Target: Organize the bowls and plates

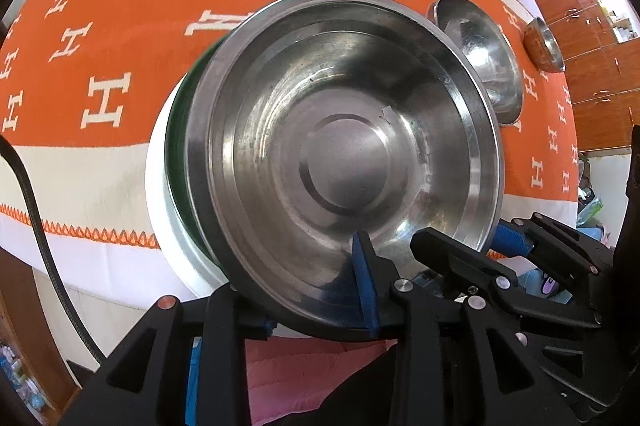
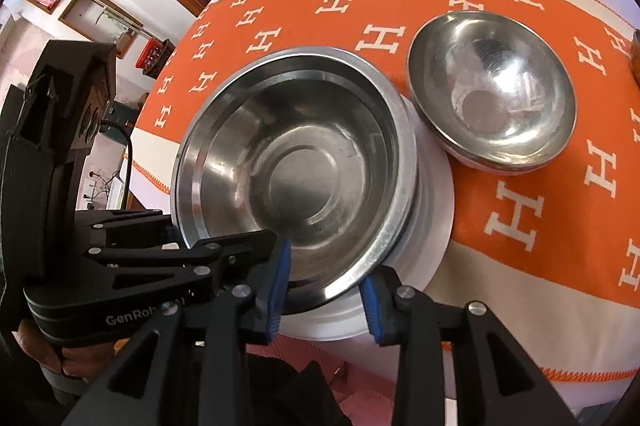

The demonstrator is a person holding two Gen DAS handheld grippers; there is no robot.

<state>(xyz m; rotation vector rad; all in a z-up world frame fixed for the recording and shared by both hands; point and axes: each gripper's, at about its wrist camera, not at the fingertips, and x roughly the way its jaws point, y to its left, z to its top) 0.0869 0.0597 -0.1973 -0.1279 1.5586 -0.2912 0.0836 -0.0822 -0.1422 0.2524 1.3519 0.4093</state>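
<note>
Straddling the steel bowl (image 2: pixel 294 161) near rim, my right gripper (image 2: pixel 326 292) jaws spread, unclenched | left gripper (image 1: pixel 320 302) likewise, clamp unclear | bowl sits stacked on white plate (image 2: pixel 434 218), worktop (image 2: pixel 520 290) edge | second bowl (image 2: pixel 494 91) beyond-right, right hand nearer.

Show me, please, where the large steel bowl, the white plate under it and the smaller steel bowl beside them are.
large steel bowl (image 2: pixel 300 169): right wrist view, on its flat inner base.
white plate (image 2: pixel 436 209): right wrist view, on its bare right rim.
smaller steel bowl (image 2: pixel 496 93): right wrist view, on its inner wall.
</note>
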